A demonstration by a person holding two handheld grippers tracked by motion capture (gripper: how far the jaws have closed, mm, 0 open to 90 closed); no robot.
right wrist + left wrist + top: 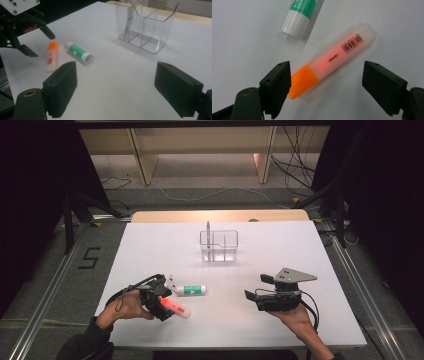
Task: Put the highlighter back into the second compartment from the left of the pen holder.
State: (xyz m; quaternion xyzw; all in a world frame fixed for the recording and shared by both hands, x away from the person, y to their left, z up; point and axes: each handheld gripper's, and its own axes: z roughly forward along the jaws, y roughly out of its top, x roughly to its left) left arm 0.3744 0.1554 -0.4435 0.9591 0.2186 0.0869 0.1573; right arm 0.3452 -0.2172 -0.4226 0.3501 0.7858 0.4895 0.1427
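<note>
Highlighter (332,62) lay flat on the table (280,320) between the spread jaws of your left gripper (327,85), its orange cap nearest one jaw, neither pad pressing it. Just beyond it lay a glue stick (298,15), apart from the jaws. Your right gripper (116,87) sat with jaws spread over bare table, the clear organizer (147,25) ahead of it, well apart.

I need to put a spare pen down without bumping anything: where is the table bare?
Bare patches: between the clear organizer and the right gripper, the whole far left corner, and the right edge beyond that gripper. Crowded: the near left, where the left gripper stands open over the orange highlighter, with the green glue stick close beside it.
</note>
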